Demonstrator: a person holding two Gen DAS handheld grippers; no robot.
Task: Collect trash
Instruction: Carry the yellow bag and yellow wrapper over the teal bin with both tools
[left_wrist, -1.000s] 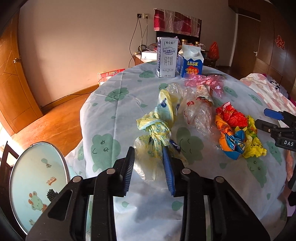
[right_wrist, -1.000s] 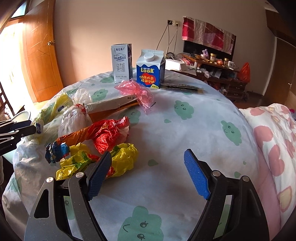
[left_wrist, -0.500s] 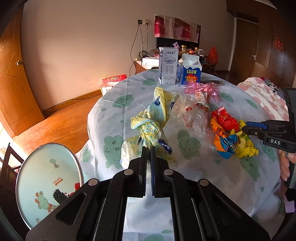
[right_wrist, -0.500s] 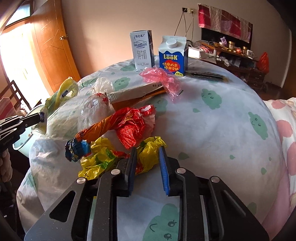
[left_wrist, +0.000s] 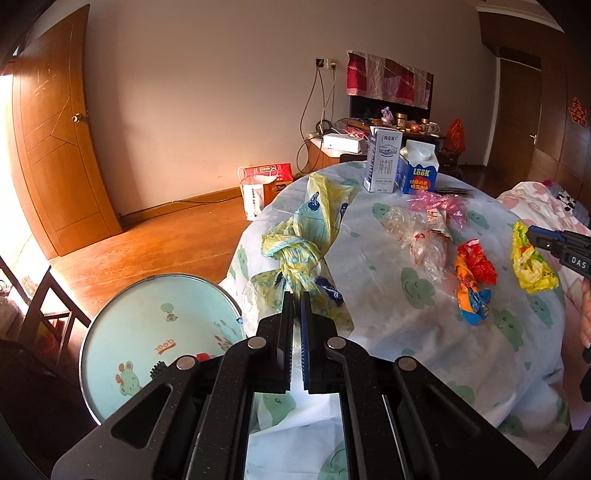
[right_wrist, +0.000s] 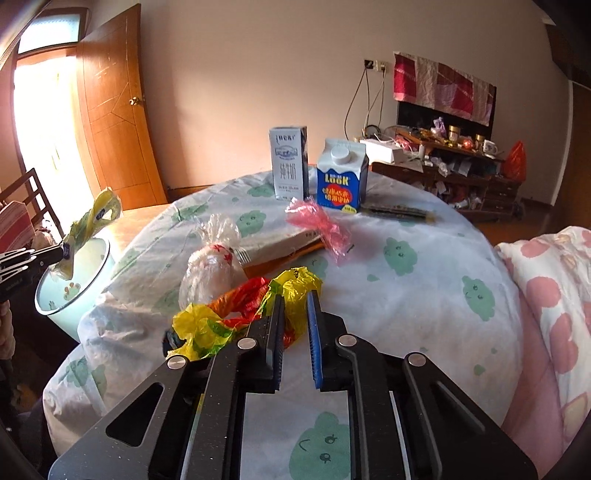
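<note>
My left gripper (left_wrist: 297, 295) is shut on a knotted pale yellow and blue plastic bag (left_wrist: 306, 229), held up off the table's left edge. From the right wrist view the left gripper (right_wrist: 55, 254) holds that bag (right_wrist: 92, 218) above a light blue bin (right_wrist: 74, 291). My right gripper (right_wrist: 295, 299) has its jaws closing, with a crumpled yellow wrapper (right_wrist: 201, 326) pinched between them. In the left wrist view this wrapper (left_wrist: 532, 262) hangs clear of the cloth from the right gripper (left_wrist: 532, 234). A red-orange wrapper (left_wrist: 472, 273), a clear bag (left_wrist: 428, 247) and pink film (left_wrist: 439, 205) lie on the table (left_wrist: 406, 332).
Two milk cartons (left_wrist: 382, 164) (left_wrist: 417, 171) stand at the table's far side. The bin (left_wrist: 159, 332) stands on the floor by the left edge, next to a wooden chair (left_wrist: 44, 295). Pink-flowered bedding (right_wrist: 546, 295) lies on the right. A paper shopping bag (left_wrist: 258, 184) is on the floor.
Both grippers closed, the left on the yellow-blue bag, the right on the yellow wrapper. Each then rose with its item; the left one carried the bag left toward the bin.
</note>
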